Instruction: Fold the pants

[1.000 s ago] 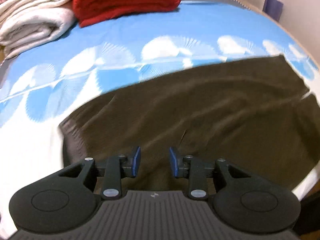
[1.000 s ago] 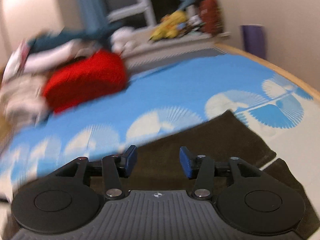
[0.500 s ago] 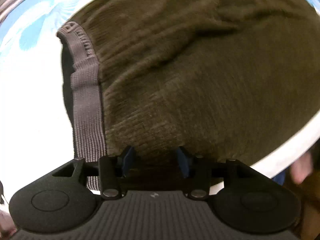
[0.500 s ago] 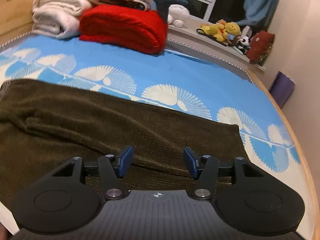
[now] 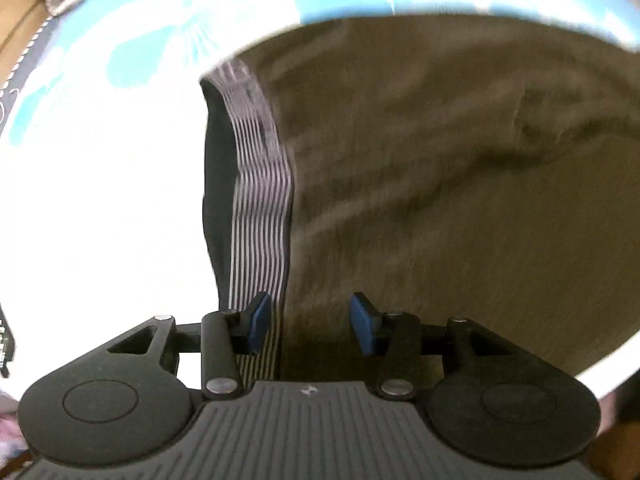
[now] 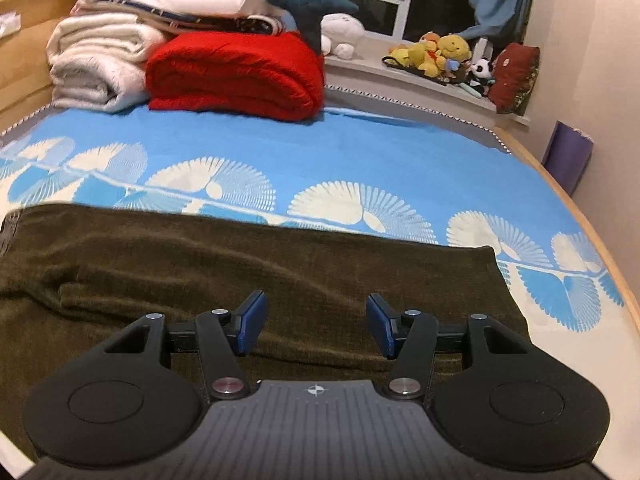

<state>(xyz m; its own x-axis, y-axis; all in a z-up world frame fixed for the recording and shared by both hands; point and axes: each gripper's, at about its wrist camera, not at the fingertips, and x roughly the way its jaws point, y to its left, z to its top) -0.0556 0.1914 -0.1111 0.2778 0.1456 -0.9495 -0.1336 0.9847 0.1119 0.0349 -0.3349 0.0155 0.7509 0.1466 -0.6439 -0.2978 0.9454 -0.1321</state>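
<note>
Brown pants [image 6: 248, 280] laid flat on the blue-and-white bedspread [image 6: 360, 160], long axis running across the bed: ribbed grey waistband [image 5: 260, 200] at the left end, leg hems at the right. Left gripper [image 5: 308, 322] poised steeply above the near waistband corner, fingers parted after just opening then easing in slightly, waistband edge and brown cloth seen between them but not pinched. Hard to say through the motion blur whether the tips touch fabric. Right gripper [image 6: 316, 326] angled lower over the leg end, fingers apart after widening a moment ago, nothing clamped, cloth just beyond and below the tips. Left hand nearer the waistband, right hand nearer the hems. Probable next need: a pinch at each end of the near edge, then a fold along the length.
</note>
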